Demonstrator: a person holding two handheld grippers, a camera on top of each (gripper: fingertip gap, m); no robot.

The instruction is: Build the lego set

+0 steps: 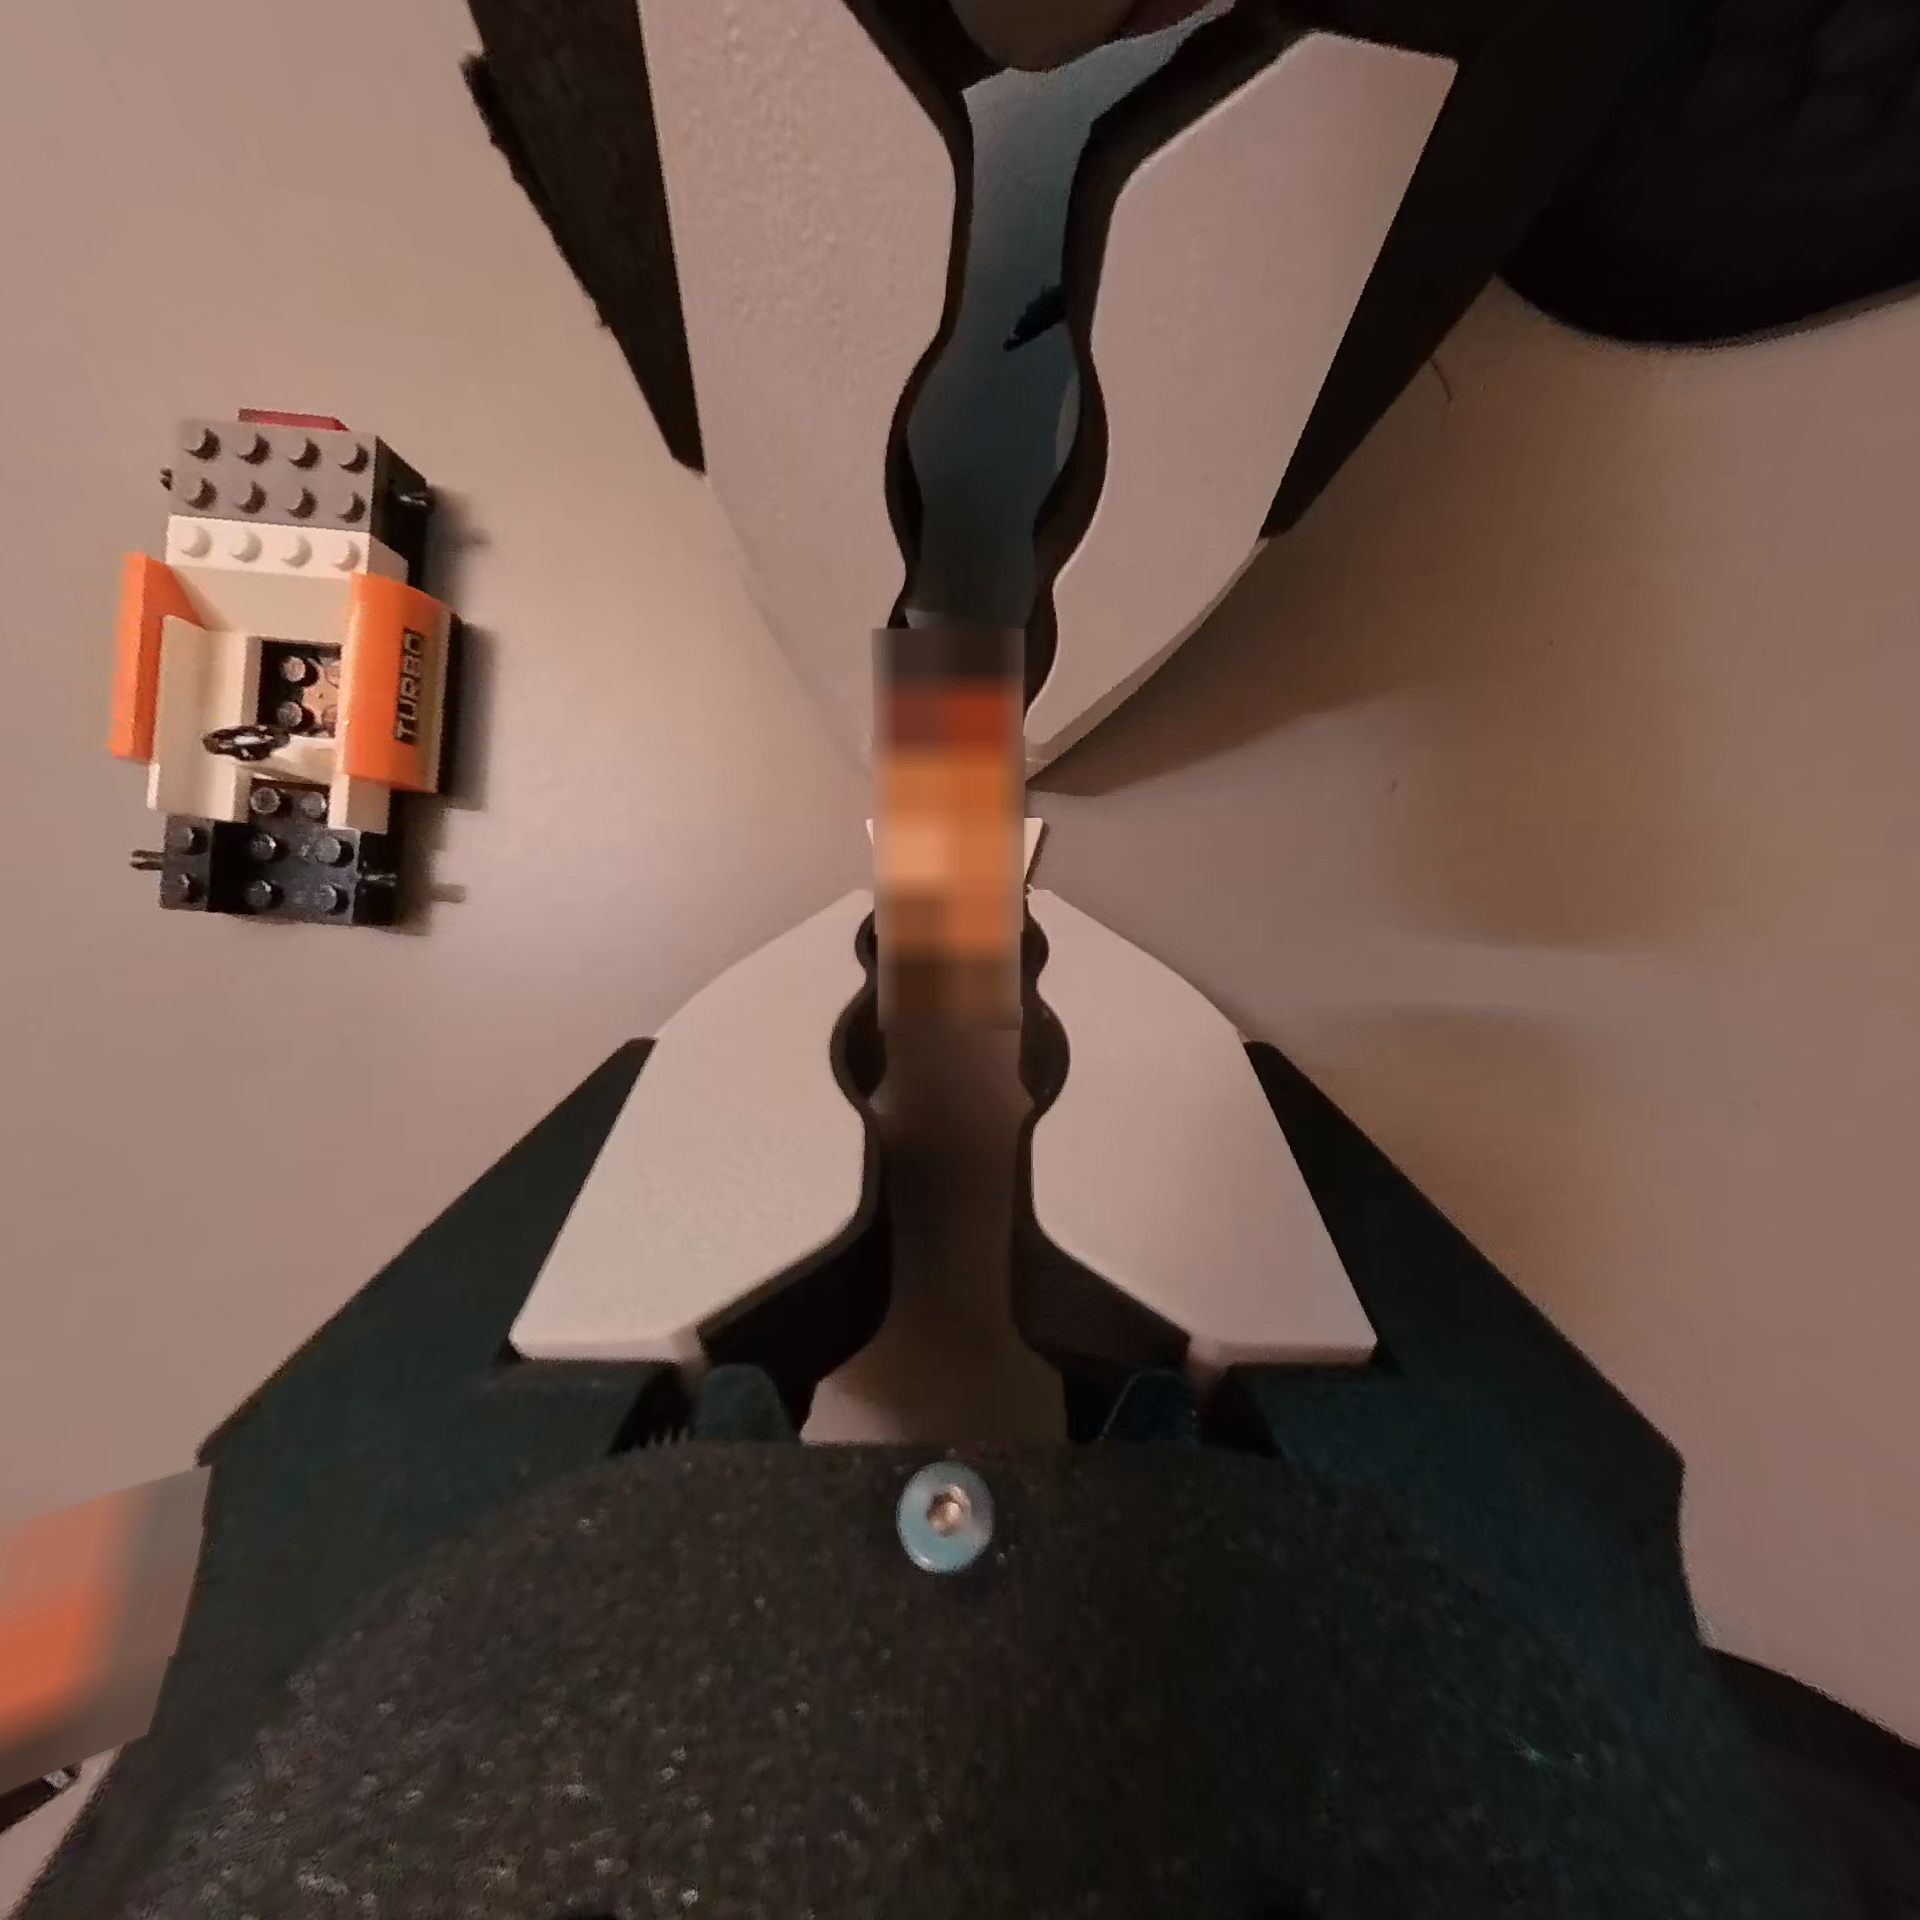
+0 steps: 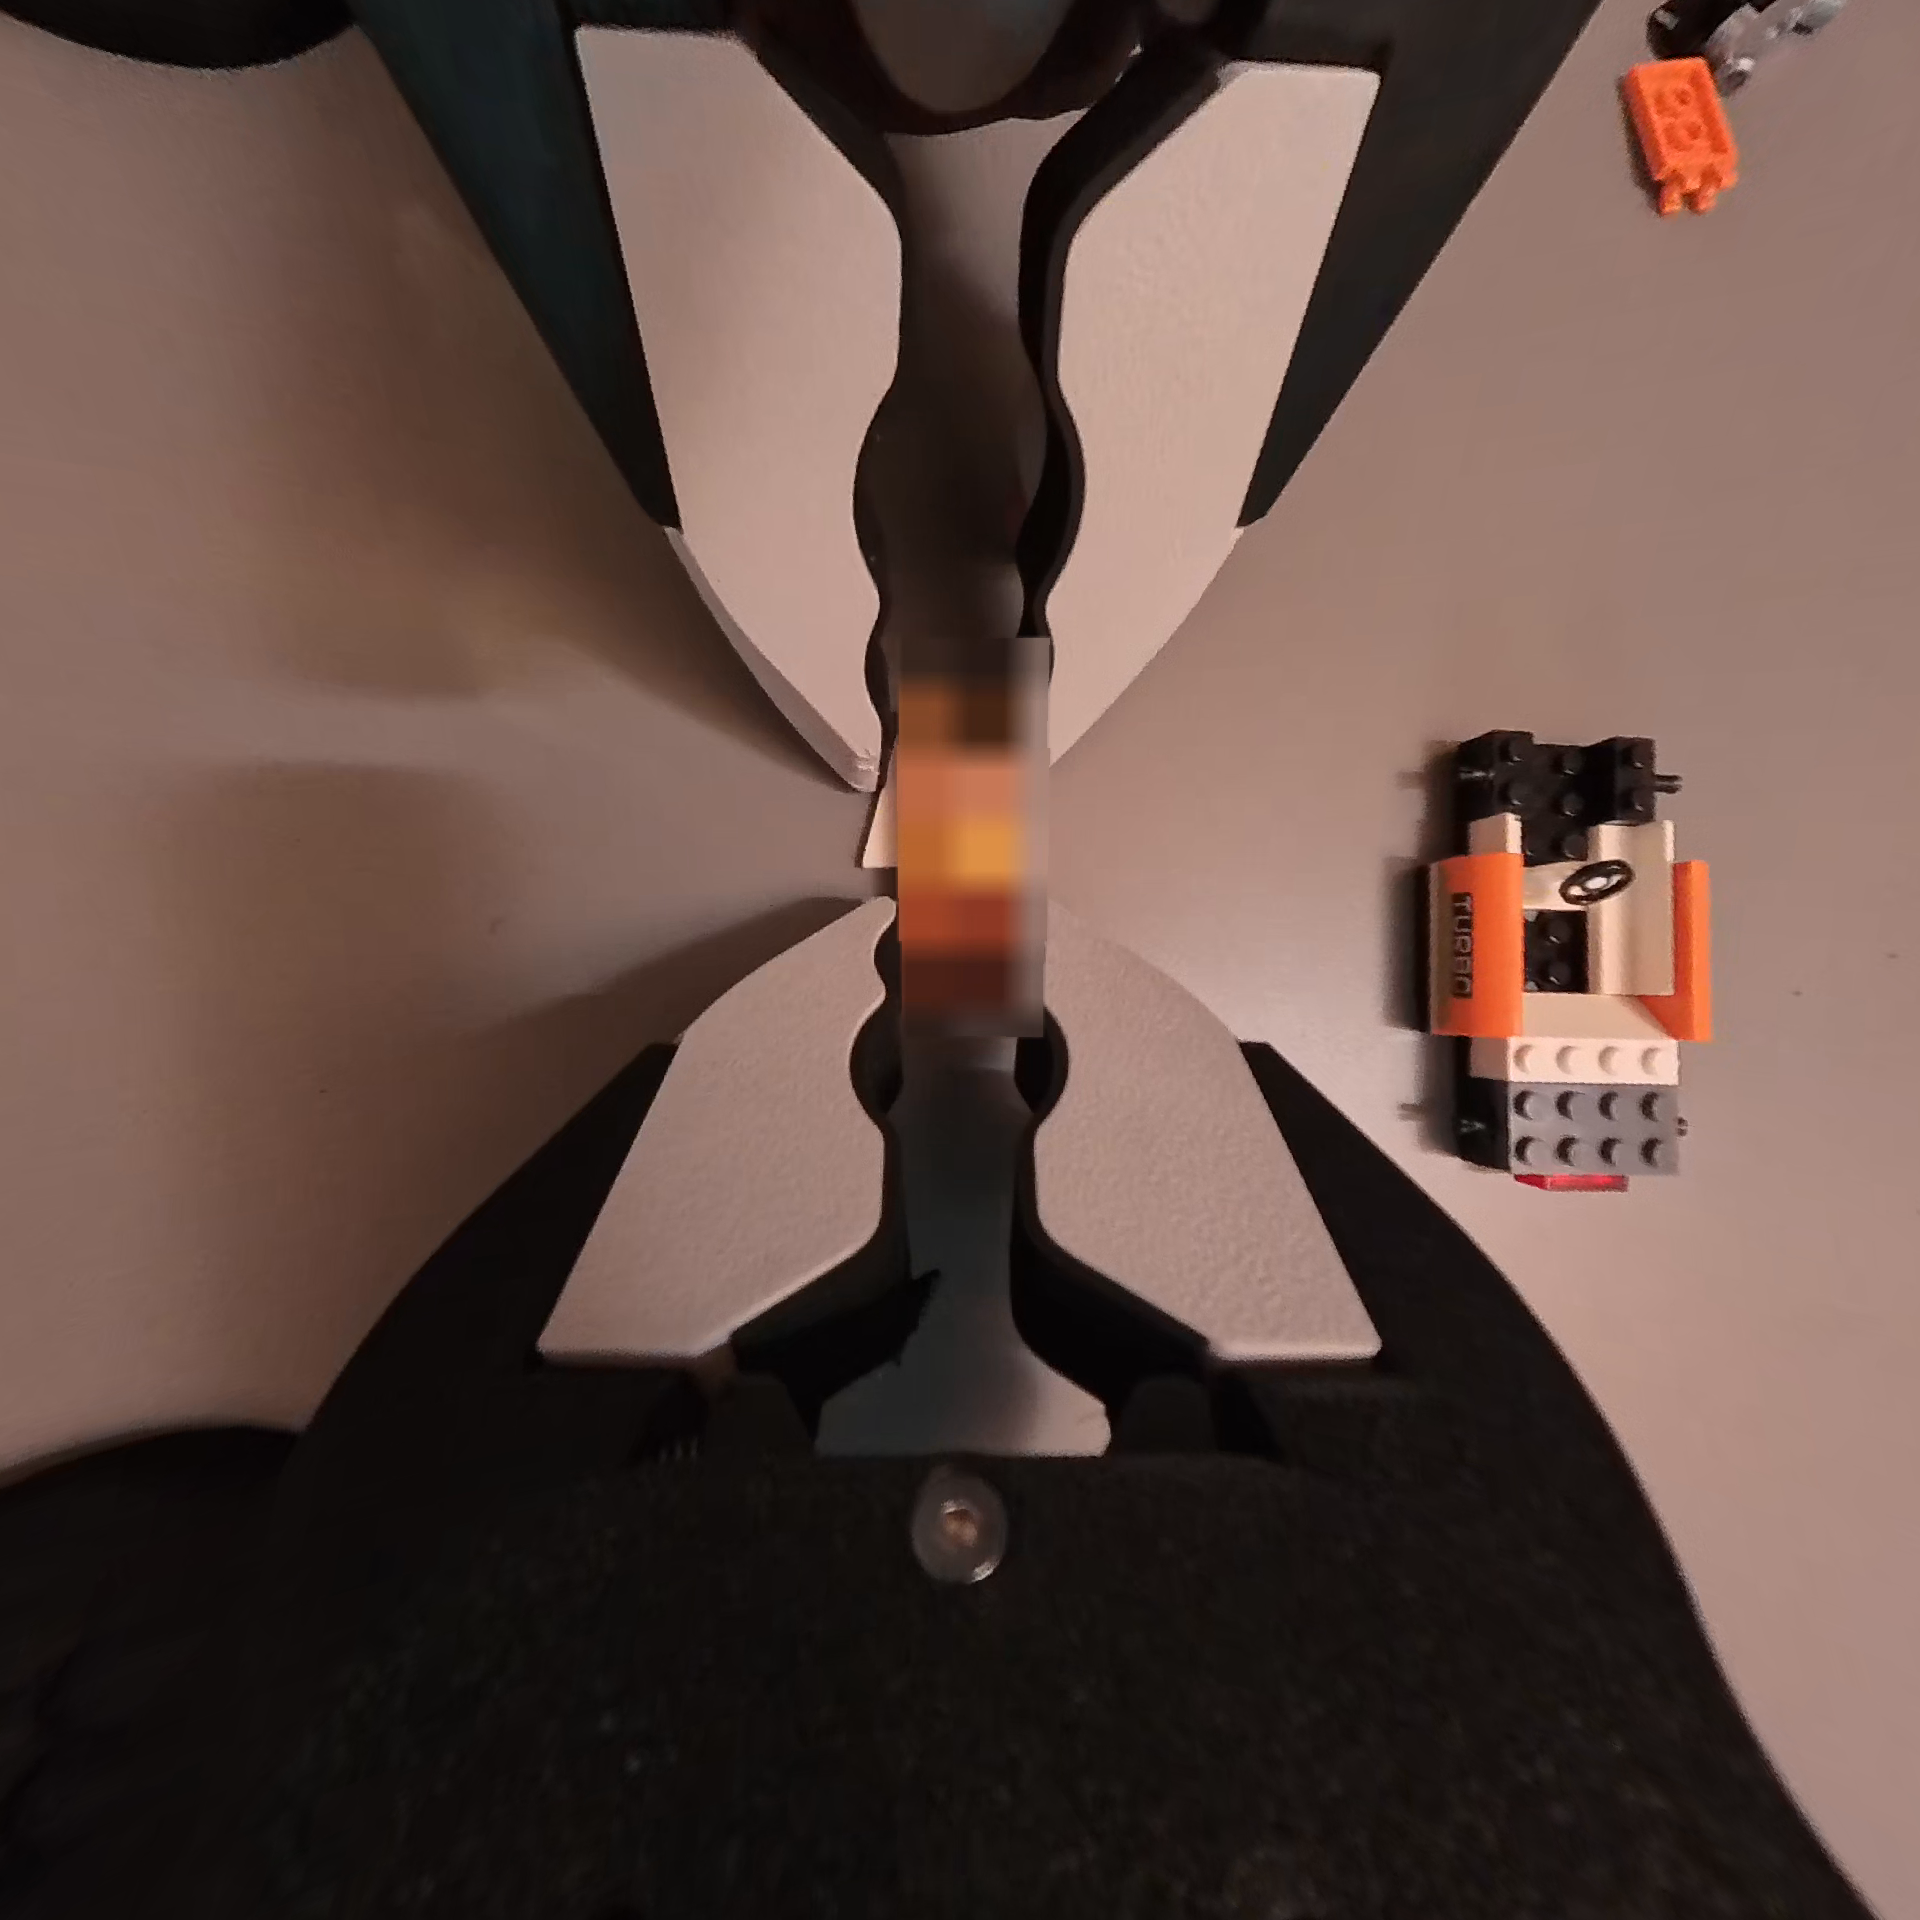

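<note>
1. I've got both grippers tip to tip over the pale table (image 1: 1558, 831), meeting on 1 small piece; a mosaic patch covers most of it, so I only catch a white sliver poking out at the sides.
2. My left gripper (image 1: 951, 904) is pressed together on that small white-edged piece (image 1: 1031, 847); the right gripper (image 2: 971, 904) pinches the same piece (image 2: 878, 831) from the opposite end. What kind of part it is, I can't tell.
3. The relation that matters: the half-built car (image 1: 291, 665) sits flat on the table, well apart from the pinch. From the left gripper it lies off to the left; from the right gripper it lies off to the right (image 2: 1564, 966). So it's off to 1 side of the line joining the 2 grippers.
4. Its long axis runs roughly parallel to both grippers' fingers, grey studded end with the red piece toward the right gripper's side, black axle end toward the left's.
5. Neither arm looks clearly nearer; I'd call it even.
6. Only the right wrist view shows the spare orange brick (image 2: 1678, 130) and a grey-black piece (image 2: 1745, 31) at the far corner. The left wrist view has a blurred orange patch low left that I can't identify.
7. My read: the held piece heads for the car next, and needs a sideways carry.
</note>
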